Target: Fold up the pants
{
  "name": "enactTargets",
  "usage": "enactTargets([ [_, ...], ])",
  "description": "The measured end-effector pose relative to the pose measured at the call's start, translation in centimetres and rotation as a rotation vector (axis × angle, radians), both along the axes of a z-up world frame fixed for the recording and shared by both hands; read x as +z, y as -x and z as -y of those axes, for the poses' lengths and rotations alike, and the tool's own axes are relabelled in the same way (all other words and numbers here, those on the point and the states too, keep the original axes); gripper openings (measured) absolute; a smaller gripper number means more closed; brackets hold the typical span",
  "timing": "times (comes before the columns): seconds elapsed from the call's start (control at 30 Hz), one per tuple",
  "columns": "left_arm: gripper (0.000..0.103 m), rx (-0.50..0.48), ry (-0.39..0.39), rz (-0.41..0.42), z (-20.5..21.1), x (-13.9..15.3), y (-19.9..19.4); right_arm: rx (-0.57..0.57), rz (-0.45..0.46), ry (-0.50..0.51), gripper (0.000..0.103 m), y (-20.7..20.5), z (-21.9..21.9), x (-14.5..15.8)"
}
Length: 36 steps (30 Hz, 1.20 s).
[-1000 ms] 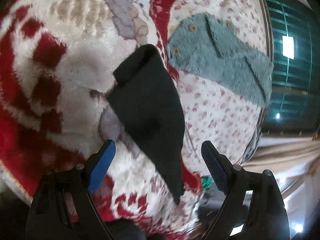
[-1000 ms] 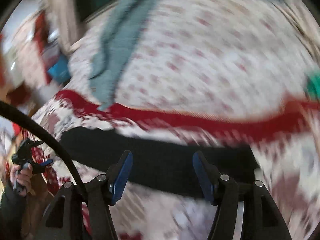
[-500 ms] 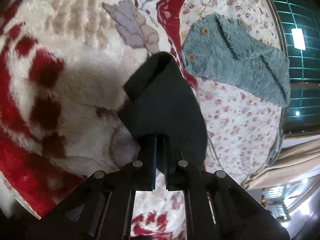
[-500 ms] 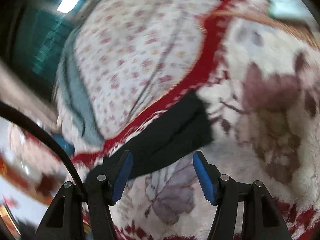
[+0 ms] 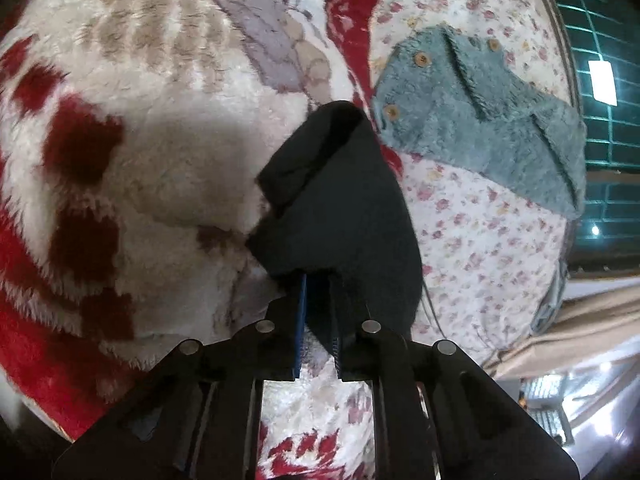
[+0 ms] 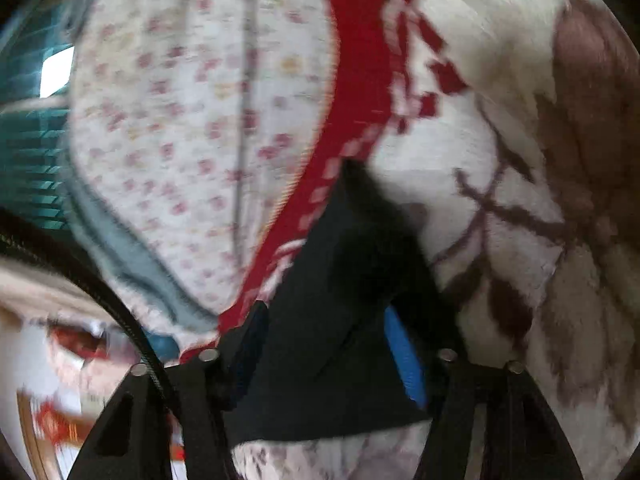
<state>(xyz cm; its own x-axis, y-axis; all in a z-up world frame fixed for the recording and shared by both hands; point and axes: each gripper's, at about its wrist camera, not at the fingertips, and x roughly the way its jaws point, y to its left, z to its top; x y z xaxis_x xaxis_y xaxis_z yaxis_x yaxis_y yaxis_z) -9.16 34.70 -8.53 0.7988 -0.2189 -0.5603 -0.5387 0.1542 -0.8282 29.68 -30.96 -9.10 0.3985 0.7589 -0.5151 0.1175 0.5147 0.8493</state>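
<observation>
The black pants point(image 5: 344, 200) lie as a folded strip on a fluffy white and red blanket point(image 5: 160, 160). My left gripper point(image 5: 318, 280) is shut on the near end of the pants, which bunches up between the blue pads. In the right wrist view, which is blurred by motion, my right gripper point(image 6: 328, 344) is open and its fingers straddle the other end of the pants point(image 6: 352, 300), which lies between the jaws.
A grey-green fleece garment with wooden buttons point(image 5: 480, 120) lies on a floral sheet point(image 5: 480, 240) beyond the blanket's red border point(image 5: 348, 20). A teal window grille point(image 5: 600, 80) is at the far right. The bed edge drops off at the lower right.
My left gripper closed on the near end of the pants and has lifted it slightly. My right gripper swung across the bed and now straddles the other end.
</observation>
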Motion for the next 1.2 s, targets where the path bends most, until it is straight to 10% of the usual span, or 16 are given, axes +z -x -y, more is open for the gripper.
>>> enactTargets([
  [0.1, 0.0, 0.01, 0.005, 0.028, -0.3, 0.5, 0.5, -0.027, 0.0, -0.034, 0.047, -0.8, -0.1, -0.2],
  [0.23, 0.0, 0.026, -0.024, 0.078, -0.5, 2.4, 1.1, 0.033, 0.091, 0.099, 0.005, -0.8, -0.8, 0.9],
  [0.47, 0.0, 0.032, -0.062, 0.138, -1.5, 5.4, 1.3, 0.037, 0.22, 0.105, 0.004, 1.9, -0.5, 3.1],
  [0.63, 0.001, 0.008, 0.084, 0.089, -1.3, 1.8, 1.6, 0.038, 0.254, 0.075, 0.004, 2.8, -0.2, 4.4],
  [0.67, 0.004, 0.015, 0.115, 0.07, -1.1, 1.0, 1.9, 0.044, 0.254, 0.082, 0.004, 2.8, -0.3, 4.3],
  [0.73, 0.044, 0.044, 0.166, 0.046, -1.0, -0.2, 2.5, 0.052, 0.248, 0.099, 0.004, 2.9, -0.7, 4.0],
  [0.8, 0.056, 0.096, 0.199, 0.063, -0.8, -0.9, 3.2, 0.06, 0.237, 0.113, 0.004, 2.8, -1.0, 3.5],
  [1.0, 0.056, 0.102, 0.165, 0.101, -1.3, -0.8, 1.5, 0.079, 0.217, 0.132, 0.005, 3.0, -1.4, 2.2],
  [1.13, 0.014, 0.061, 0.085, 0.059, -0.9, -0.3, 0.2, 0.085, 0.2, 0.14, 0.005, 3.3, -1.6, 1.7],
  [1.2, 0.009, 0.06, 0.045, 0.038, -0.6, 0.2, 0.6, 0.081, 0.206, 0.14, 0.005, 3.4, -1.5, 1.8],
])
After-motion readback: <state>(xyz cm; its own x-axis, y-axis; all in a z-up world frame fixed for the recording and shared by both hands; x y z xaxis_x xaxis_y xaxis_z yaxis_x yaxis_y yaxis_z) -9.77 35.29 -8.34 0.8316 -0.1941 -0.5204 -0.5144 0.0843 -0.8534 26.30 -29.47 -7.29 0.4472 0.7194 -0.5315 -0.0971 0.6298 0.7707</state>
